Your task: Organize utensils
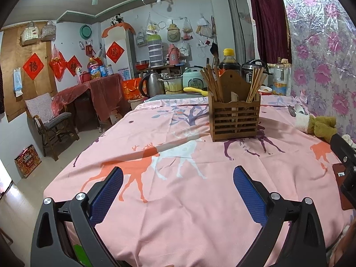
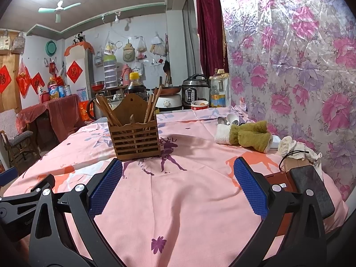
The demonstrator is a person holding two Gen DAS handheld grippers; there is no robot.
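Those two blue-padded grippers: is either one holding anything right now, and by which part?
Nothing is held. The left gripper and the right gripper are both open over the pink tablecloth, with only cloth between their pads. The chopsticks stand in the wooden holder.

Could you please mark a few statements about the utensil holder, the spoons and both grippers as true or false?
1. The wooden utensil holder stands upright on the pink tablecloth. True.
2. The holder is empty. False: chopsticks stand in it.
3. The left gripper grips a chopstick. False: it is open and holds nothing.
4. The right gripper is open. True.
5. Spoons lie beyond the rolled towel, near the floral wall. True.
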